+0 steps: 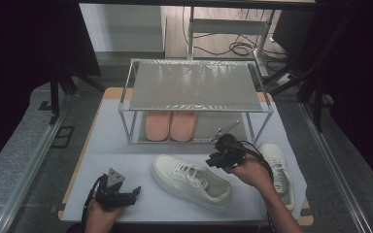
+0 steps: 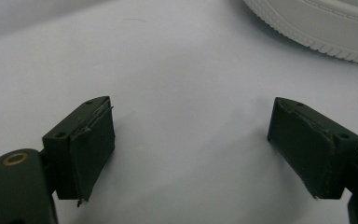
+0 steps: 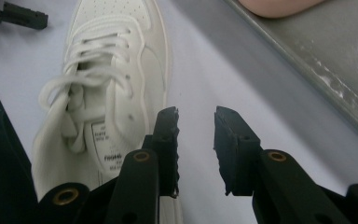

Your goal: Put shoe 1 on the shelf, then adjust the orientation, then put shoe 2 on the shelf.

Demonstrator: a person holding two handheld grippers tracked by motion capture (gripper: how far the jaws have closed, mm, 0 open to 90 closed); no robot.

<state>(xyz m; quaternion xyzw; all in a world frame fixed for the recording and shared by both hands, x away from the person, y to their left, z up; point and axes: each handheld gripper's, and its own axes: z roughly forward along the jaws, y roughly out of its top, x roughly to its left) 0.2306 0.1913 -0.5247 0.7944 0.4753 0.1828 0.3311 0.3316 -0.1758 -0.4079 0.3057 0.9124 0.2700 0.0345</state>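
Left gripper point(image 1: 135, 190): fingers point(image 2: 91, 144) wide apart, empty, over bare desk point(image 1: 126, 145); sneaker point(image 1: 192, 180) beyond its right finger. Right gripper point(image 1: 209, 161): fingers point(image 3: 168, 140) partly apart, nothing between them, sneaker just left of them, shoe rack point(image 1: 196, 87) to their right.

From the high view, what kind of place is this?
Likely a lab data-collection bench, staged as a shoe-tidying setup: a white-covered table ringed by metal framing, a two-tier shoe rack, and loose cables on the floor behind.

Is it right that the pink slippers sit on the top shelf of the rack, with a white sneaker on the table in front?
Not quite. In the high view the pink slippers sit on the bottom shelf of the rack; the white sneaker does lie in front.
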